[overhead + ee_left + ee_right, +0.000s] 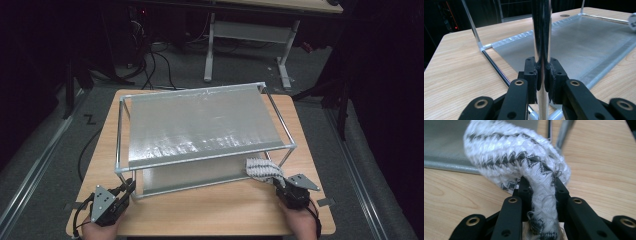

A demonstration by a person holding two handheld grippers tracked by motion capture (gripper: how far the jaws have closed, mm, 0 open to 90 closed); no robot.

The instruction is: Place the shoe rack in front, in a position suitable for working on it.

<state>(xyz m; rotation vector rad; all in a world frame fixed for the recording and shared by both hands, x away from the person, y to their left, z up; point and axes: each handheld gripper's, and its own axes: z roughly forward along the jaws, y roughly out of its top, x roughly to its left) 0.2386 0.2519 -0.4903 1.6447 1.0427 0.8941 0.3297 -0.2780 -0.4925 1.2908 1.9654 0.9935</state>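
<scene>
Now, with your left gripper [541,82] pinching the rack's corner post [541,37] steady, keep your right gripper's [541,195] jaws clamped on the knitted sock [514,157] beside the rack's [200,125] near right corner, lowering it gently onto the tabletop [210,210].

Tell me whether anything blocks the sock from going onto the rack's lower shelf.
Nothing visible does. The right gripper is shut on the striped sock at the rack's near right corner, beside its upright post. The lower mesh shelf lies bare just beyond it. The left gripper clamps the near left post, away from that path.
</scene>
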